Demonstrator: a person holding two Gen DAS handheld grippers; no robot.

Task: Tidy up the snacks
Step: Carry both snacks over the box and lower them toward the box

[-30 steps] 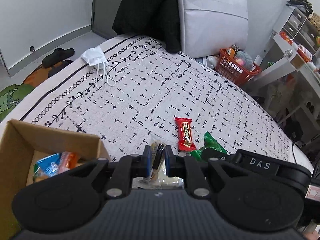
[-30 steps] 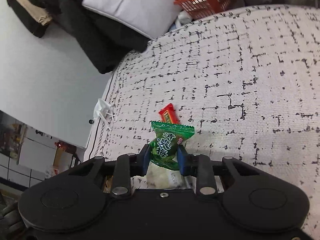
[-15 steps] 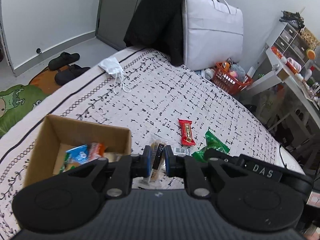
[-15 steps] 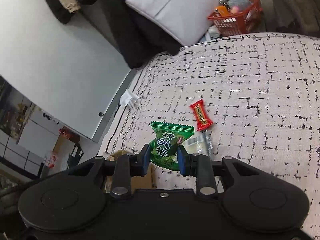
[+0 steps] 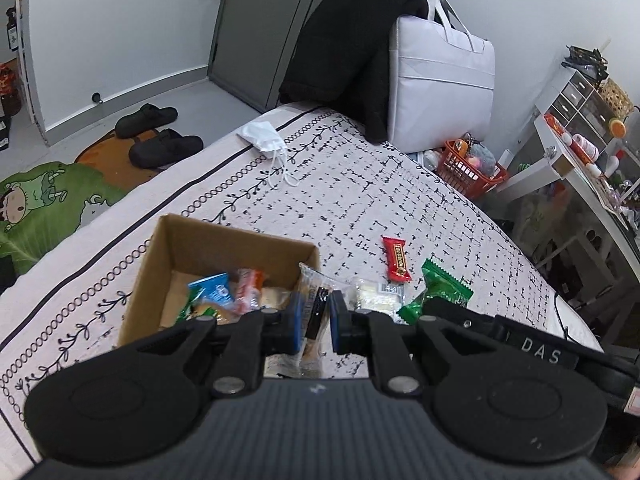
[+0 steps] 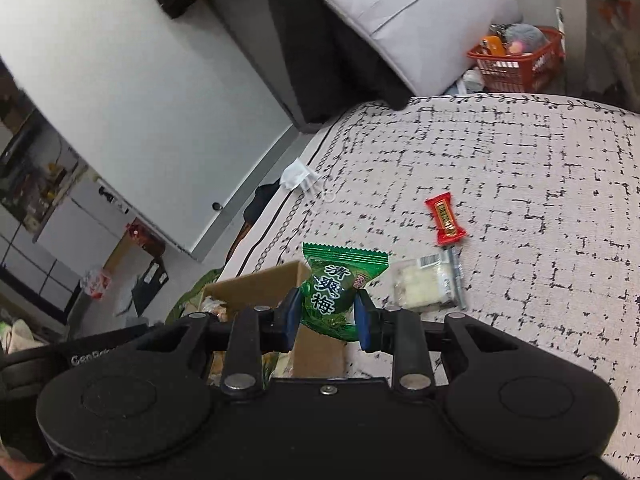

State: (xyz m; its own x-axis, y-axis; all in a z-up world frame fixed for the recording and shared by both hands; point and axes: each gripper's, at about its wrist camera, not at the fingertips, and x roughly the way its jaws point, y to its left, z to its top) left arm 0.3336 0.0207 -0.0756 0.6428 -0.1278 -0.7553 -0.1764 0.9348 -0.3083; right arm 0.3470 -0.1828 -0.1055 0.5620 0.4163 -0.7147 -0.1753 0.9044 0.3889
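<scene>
So both grippers are holding something right now. The left gripper (image 5: 314,322) is pinching a clear-wrapped snack (image 5: 314,300) with a dark strip down the middle, jaws closed on it, and it's hanging just past the near right corner of the cardboard box (image 5: 160,276). The box is sitting on the bed (image 5: 360,184) and it's already got a few things in it, a blue packet (image 5: 212,288) and an orange-pink wrapper (image 5: 248,286) among them, though the rest of the pile is kind of a blur so I'm not naming those.

The right gripper (image 6: 327,316) is squeezing a green plum candy bag (image 6: 336,288), jaws shut tight around its lower half, the crimped top edge sticking up. It's hovering over the edge of the box (image 6: 260,284), which is showing behind and below the bag in the right wrist view.

Lying on the bedspread: a red candy bar (image 6: 445,220) by itself, and nearer the grippers a clear pack with something white inside (image 6: 424,284). They're close to each other but not touching as far as I can see.

A white face mask (image 5: 264,138) is sitting near the far edge of the bed, and a white bag (image 5: 440,80) is leaning up at the head end with black clothing (image 5: 348,40) beside it.
</scene>
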